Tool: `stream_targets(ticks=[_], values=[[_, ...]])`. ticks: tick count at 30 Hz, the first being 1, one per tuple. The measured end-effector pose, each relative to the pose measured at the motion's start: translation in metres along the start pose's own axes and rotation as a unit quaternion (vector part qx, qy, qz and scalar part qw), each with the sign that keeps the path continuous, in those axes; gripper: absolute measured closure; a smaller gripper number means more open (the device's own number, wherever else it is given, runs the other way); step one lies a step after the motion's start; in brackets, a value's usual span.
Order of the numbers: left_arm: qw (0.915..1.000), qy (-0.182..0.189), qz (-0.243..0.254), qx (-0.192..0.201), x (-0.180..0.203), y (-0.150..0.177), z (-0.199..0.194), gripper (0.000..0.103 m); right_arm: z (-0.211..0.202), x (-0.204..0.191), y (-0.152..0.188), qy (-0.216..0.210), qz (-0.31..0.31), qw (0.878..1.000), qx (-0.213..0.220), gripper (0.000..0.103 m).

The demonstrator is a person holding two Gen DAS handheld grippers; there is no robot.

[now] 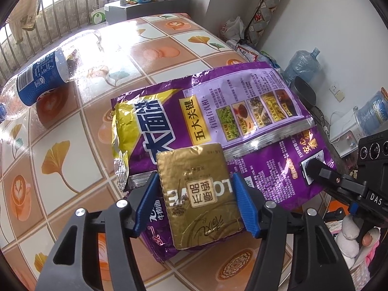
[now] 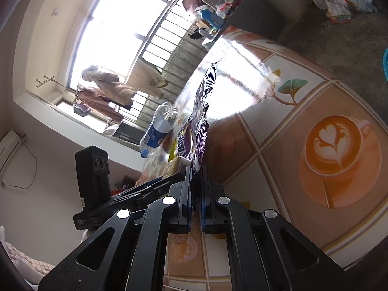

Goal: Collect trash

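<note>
My left gripper [image 1: 195,203] straddles the flat gold foil packet [image 1: 197,194], its blue pads at the packet's two side edges; I cannot tell if they press yet. The packet lies on the big purple crinkled noodle bag [image 1: 218,126]. My right gripper [image 2: 196,169] is clamped on that bag's near edge. If I lift the bag now, the packet could slide off it. The clear plastic bottle with a blue label [image 1: 41,80] lies well beyond the bag and may roll.
</note>
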State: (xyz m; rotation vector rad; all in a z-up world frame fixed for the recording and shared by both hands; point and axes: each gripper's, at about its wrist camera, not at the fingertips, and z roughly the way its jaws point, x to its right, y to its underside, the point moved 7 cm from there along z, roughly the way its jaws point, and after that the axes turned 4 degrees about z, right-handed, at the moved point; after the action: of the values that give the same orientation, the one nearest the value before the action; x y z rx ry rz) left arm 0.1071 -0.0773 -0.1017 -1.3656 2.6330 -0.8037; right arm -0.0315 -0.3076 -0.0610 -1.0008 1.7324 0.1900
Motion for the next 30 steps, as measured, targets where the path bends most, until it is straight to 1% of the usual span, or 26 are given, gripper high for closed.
stream_targets(ticks=[12, 16, 18, 24, 27, 30], values=[[1.0000, -0.002, 0.002, 0.000, -0.002, -0.002, -0.004, 0.043, -0.001, 0.003, -0.002, 0.001, 0.002, 1.000, 0.001, 0.099], [0.9999, 0.013, -0.002, 0.001, -0.002, -0.003, -0.009, 0.042, -0.001, 0.004, -0.003, 0.003, 0.003, 1.000, 0.003, 0.099], [0.9998, 0.018, -0.007, 0.002, -0.003, -0.004, -0.012, 0.038, -0.002, 0.004, -0.003, 0.003, 0.004, 1.000, 0.003, 0.099], [0.9994, 0.030, -0.015, 0.006, -0.005, -0.003, -0.021, 0.032, -0.001, 0.005, -0.003, 0.004, 0.005, 1.000, 0.003, 0.099], [0.9994, 0.034, -0.010, 0.004, -0.002, -0.001, -0.023, 0.028, -0.001, 0.005, -0.003, 0.005, 0.006, 1.000, 0.003, 0.099], [0.9995, 0.032, 0.003, -0.002, 0.004, 0.001, -0.022, 0.026, -0.001, 0.005, -0.003, 0.004, 0.007, 1.000, 0.004, 0.099]])
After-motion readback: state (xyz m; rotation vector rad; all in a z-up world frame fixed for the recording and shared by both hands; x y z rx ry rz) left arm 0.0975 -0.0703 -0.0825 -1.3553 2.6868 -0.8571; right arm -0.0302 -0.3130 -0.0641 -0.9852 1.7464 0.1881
